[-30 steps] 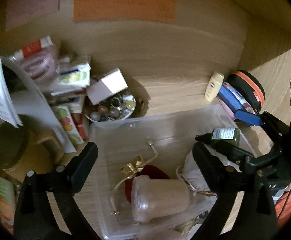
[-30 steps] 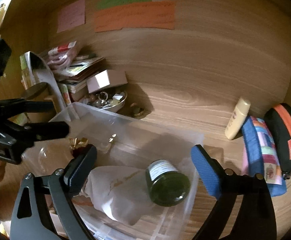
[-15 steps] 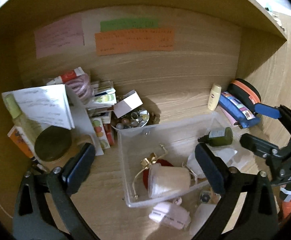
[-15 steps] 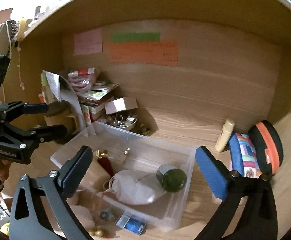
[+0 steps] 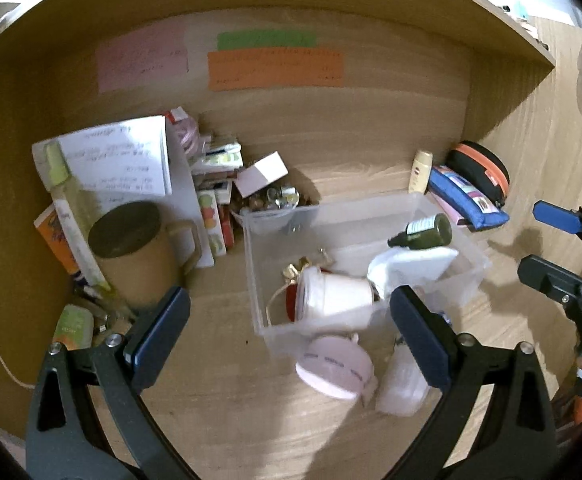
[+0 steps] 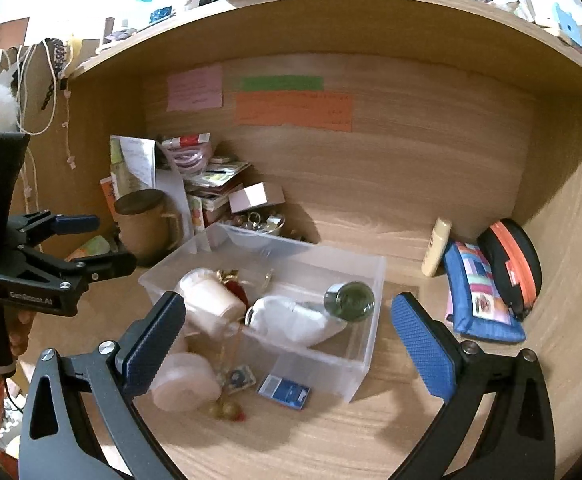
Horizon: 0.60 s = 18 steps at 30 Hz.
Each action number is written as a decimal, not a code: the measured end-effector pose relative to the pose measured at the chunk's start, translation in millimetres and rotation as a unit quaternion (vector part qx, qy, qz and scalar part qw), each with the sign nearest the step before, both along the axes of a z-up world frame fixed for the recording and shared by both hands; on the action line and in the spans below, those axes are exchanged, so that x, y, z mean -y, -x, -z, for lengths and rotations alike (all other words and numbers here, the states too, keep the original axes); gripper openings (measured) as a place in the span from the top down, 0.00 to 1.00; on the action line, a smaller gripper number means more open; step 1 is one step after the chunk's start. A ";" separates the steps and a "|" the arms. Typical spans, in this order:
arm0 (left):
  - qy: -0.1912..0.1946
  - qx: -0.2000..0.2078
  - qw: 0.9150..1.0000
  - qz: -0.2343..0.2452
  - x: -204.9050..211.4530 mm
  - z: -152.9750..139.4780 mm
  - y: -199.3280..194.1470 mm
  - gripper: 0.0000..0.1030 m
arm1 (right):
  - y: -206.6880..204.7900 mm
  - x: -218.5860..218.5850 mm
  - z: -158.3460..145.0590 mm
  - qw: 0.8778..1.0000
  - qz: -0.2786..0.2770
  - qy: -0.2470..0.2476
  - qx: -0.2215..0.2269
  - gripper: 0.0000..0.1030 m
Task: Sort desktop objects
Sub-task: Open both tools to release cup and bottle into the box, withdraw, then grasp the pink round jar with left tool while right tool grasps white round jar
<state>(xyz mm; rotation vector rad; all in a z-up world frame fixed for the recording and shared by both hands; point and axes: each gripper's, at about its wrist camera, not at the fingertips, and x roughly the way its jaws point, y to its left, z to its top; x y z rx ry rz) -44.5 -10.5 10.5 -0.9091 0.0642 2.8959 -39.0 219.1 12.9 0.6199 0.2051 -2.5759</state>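
Note:
A clear plastic bin (image 5: 363, 204) (image 6: 311, 248) stands mid-desk. In it lie a dark green bottle (image 5: 427, 234) (image 6: 349, 302), a white pouch (image 5: 411, 266) (image 6: 291, 318), a white cup (image 5: 335, 296) (image 6: 211, 296) and a red pouch with gold ribbon (image 6: 237, 286). A pink round case (image 5: 335, 368) (image 6: 183, 380), a blue packet (image 6: 285, 392) and gold bells (image 6: 227, 410) lie in front of the bin. My left gripper (image 5: 287, 320) (image 6: 99, 244) hovers open and empty before the bin. My right gripper (image 6: 287, 312) (image 5: 551, 248) is likewise open and empty, to its right.
A lidded brown mug (image 5: 139, 248), papers and stacked books crowd the back left. A bowl of trinkets (image 5: 275, 200) sits behind the bin. A lotion bottle (image 6: 437, 246), blue pencil case (image 6: 479, 292) and black-orange case (image 6: 511, 264) line the right wall. A shelf runs overhead.
Both grippers have drawn back and slightly up from the bin, so more of the desk shows. Their jaws stand a little wider, and the bin's contents have stayed put.

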 end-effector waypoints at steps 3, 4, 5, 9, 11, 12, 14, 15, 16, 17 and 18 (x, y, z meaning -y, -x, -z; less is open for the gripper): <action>-0.001 0.009 1.000 0.002 1.0 8.3 -4.3 0.02 | -5.1 -0.5 6.7 1.000 -0.001 -0.002 0.009 0.00; 0.000 0.012 1.000 0.000 1.2 11.2 -5.2 0.02 | -6.3 -0.5 9.0 1.000 -0.001 -0.002 0.012 0.00; 0.001 0.016 1.000 -0.001 1.4 14.9 -5.9 0.02 | -7.3 0.1 12.2 1.000 -0.003 -0.003 0.017 0.00; -0.007 0.039 0.999 -0.001 2.5 30.3 -5.5 0.02 | -10.5 1.4 23.5 0.999 -0.008 -0.003 0.035 0.00; -0.011 0.050 0.999 -0.001 3.4 38.3 -4.1 0.02 | -11.9 3.2 31.4 0.999 -0.012 -0.002 0.046 0.00; -0.015 0.057 0.998 -0.001 4.0 43.1 -2.7 0.02 | -12.1 4.4 35.7 0.998 -0.018 0.000 0.053 0.00; -0.022 0.071 0.997 0.001 4.9 52.5 -0.1 0.02 | -12.3 8.1 42.8 0.997 -0.029 0.002 0.065 0.00; -0.025 0.080 0.996 0.003 5.1 58.0 2.0 0.02 | -12.5 11.1 47.7 0.997 -0.037 0.001 0.072 0.00; -0.027 0.087 0.996 0.003 5.1 62.1 4.3 0.02 | -12.5 13.8 51.7 0.996 -0.045 0.000 0.077 0.00; -0.027 0.095 0.995 0.003 5.0 67.1 6.7 0.02 | -12.3 17.1 56.1 0.995 -0.055 -0.003 0.082 0.00; -0.028 0.102 0.994 0.003 5.1 71.6 8.9 0.02 | -11.2 20.8 60.7 0.994 -0.065 -0.007 0.088 0.00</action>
